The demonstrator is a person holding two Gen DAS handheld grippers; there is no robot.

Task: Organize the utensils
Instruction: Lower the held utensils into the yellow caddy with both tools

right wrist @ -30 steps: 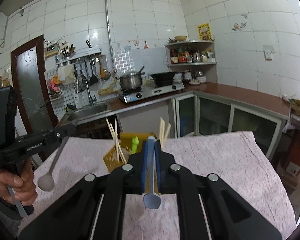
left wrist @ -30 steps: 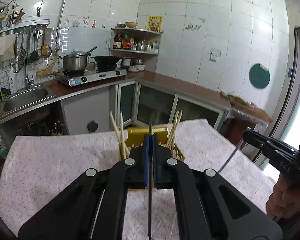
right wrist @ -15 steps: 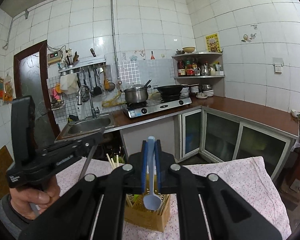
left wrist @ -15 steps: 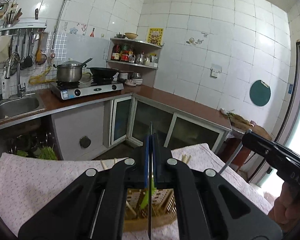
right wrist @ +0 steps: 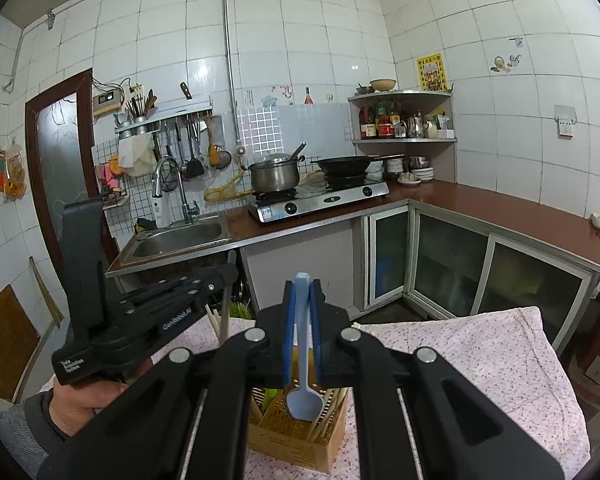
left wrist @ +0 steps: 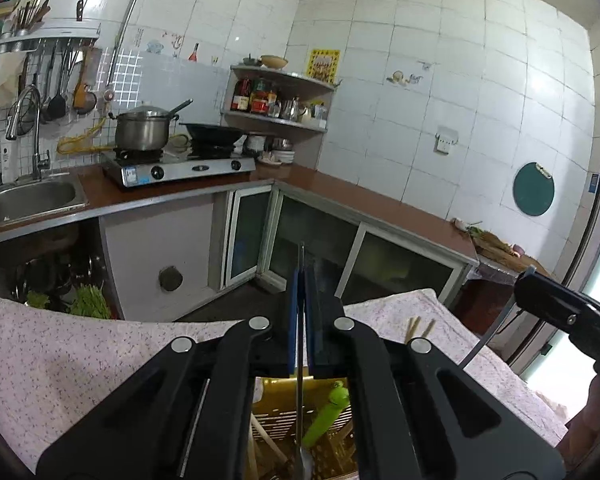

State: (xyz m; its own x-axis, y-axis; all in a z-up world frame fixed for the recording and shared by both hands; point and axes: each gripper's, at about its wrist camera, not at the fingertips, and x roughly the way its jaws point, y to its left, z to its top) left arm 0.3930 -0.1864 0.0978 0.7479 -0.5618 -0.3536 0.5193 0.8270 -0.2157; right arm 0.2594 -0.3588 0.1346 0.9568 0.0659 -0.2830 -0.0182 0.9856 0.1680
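A table with a flowered cloth [right wrist: 480, 356] lies under both grippers. Just below their tips stands a yellow slatted holder [right wrist: 296, 436] with chopsticks [left wrist: 420, 326] and a green handle [left wrist: 326, 416] in it. The right gripper [right wrist: 301, 320] is clamped on a pale blue spoon [right wrist: 303, 396], bowl hanging over the holder. The left gripper [left wrist: 301, 312] is closed on a thin metal utensil [left wrist: 300, 400] whose lower end reaches into the holder.

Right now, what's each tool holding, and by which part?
Left tool is shut on a thin metal utensil, gripped on its handle. Right tool is shut on a light blue spoon, gripped on the handle with the bowl hanging down.
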